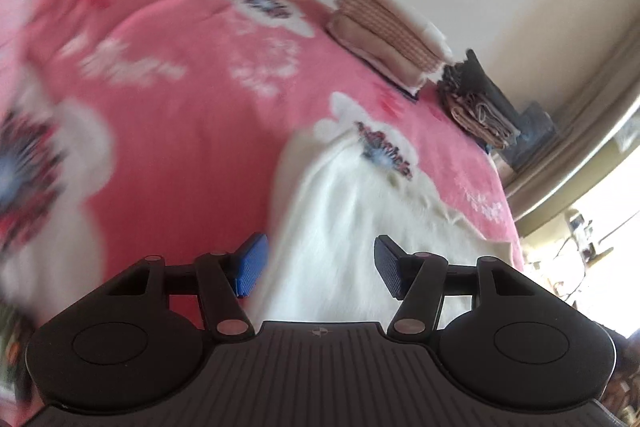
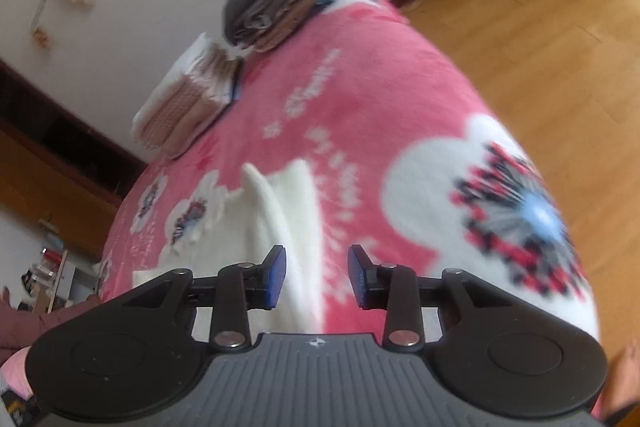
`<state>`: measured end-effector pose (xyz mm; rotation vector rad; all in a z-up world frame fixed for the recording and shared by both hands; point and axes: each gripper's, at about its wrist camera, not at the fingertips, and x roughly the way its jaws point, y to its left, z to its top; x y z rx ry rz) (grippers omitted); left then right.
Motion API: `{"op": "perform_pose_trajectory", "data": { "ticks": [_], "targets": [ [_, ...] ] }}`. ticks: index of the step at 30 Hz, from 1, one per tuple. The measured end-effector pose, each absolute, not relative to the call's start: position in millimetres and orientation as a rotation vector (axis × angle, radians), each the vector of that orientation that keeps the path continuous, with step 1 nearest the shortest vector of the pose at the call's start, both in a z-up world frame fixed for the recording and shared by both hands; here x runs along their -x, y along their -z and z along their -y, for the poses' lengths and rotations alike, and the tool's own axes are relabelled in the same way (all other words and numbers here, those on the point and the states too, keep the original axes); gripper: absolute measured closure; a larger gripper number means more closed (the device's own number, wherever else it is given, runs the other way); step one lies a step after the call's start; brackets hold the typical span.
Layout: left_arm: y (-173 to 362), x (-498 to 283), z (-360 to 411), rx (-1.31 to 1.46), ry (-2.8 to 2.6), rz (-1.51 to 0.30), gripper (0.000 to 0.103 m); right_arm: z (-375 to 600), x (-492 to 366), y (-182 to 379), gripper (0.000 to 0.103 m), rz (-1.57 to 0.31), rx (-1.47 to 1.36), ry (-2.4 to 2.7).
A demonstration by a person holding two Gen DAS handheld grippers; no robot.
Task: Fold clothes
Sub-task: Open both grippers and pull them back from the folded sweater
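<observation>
Nearest: left gripper (image 1: pixel 316 269), blue pads spread, nothing pinched, directly above white fleecy garment (image 1: pixel 360 227). Right gripper (image 2: pixel 317 277) parted too, empty, garment's soft fold just left of it, long axis running away across plush pink floral blanket (image 1: pixel 192 99). Farther, against wall: beige folded stack (image 1: pixel 384 31), dark folded stack (image 1: pixel 476 103).

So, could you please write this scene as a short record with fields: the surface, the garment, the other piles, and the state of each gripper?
surface: pink blanket with white flower prints
garment: white cloth lying on the blanket, partly folded, edges uneven
piles: beige and white folded stack by the wall; dark folded stack beside it
left gripper: open, above the white cloth, nothing pressed between the pads
right gripper: open, over the cloth's edge, holding nothing
floor: wooden floor past the blanket's edge
</observation>
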<state>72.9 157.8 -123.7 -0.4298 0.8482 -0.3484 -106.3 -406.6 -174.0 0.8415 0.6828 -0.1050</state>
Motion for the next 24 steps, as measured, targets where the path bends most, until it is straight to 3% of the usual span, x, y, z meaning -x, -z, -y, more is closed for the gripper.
{"op": "perform_pose_trajectory", "data": {
  "ticks": [8, 14, 24],
  "targets": [
    [142, -147, -88, 0.200, 0.450, -0.856, 0.044, 388, 22, 163, 0.066, -0.748, -0.697, 0.002],
    [155, -171, -73, 0.142, 0.478, -0.874, 0.044, 378, -27, 170, 0.061, -0.817, -0.561, -0.026],
    [160, -181, -69, 0.096, 0.475, -0.854, 0.044, 356, -70, 176, 0.065, -0.816, -0.381, -0.068]
  ]
}}
